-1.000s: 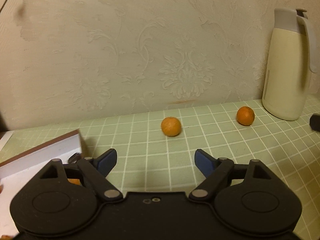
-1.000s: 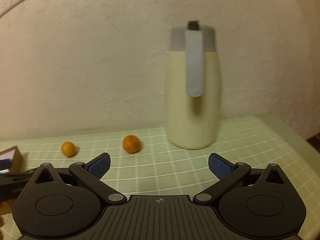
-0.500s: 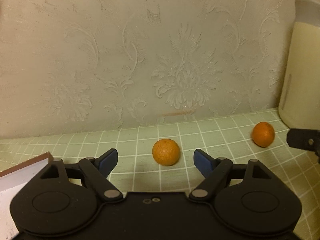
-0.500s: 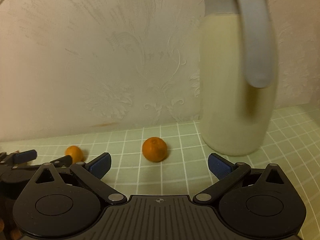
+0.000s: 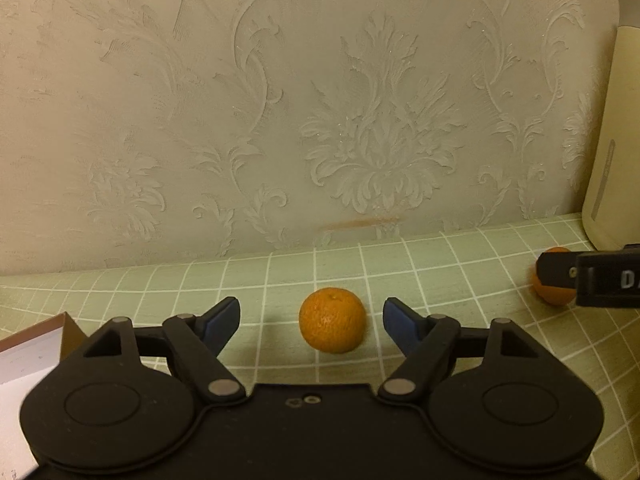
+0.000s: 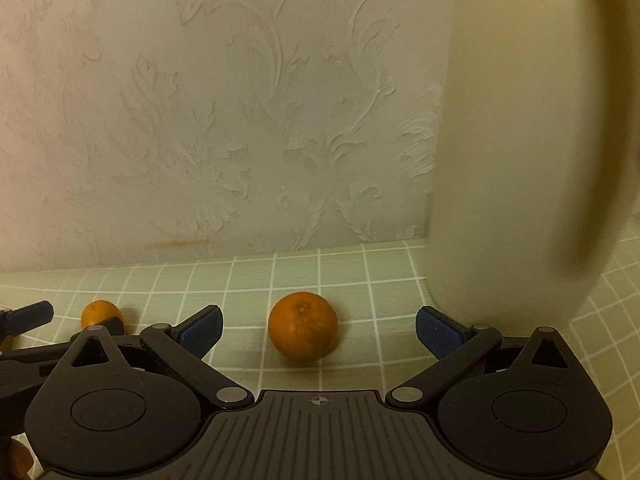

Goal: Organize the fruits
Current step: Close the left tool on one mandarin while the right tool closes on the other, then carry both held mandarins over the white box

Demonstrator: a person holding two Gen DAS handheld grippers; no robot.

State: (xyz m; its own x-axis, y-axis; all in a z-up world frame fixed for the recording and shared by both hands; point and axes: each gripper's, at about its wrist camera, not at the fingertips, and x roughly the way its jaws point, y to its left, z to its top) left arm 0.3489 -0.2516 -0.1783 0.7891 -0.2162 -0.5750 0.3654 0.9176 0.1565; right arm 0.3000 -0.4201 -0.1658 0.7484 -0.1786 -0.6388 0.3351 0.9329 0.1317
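Two small oranges lie on the green checked tablecloth near the wall. In the left wrist view, one orange (image 5: 332, 320) sits between the open fingers of my left gripper (image 5: 311, 318), touching neither pad. The other orange (image 5: 554, 286) shows at the right, half hidden by my right gripper's finger. In the right wrist view, that second orange (image 6: 303, 332) lies between the open fingers of my right gripper (image 6: 319, 330), apart from both pads. The first orange (image 6: 101, 314) shows at the left, behind the left gripper's fingertips (image 6: 34, 314).
A cream thermos jug (image 6: 532, 152) stands close on the right, just beyond my right finger; its edge shows in the left wrist view (image 5: 614, 160). A white box with a brown rim (image 5: 36, 350) lies at the left. The embossed wall is close behind the oranges.
Both grippers have moved forward toward the wall. Each orange now lies between a gripper's open fingers, and the jug looms much larger on the right.
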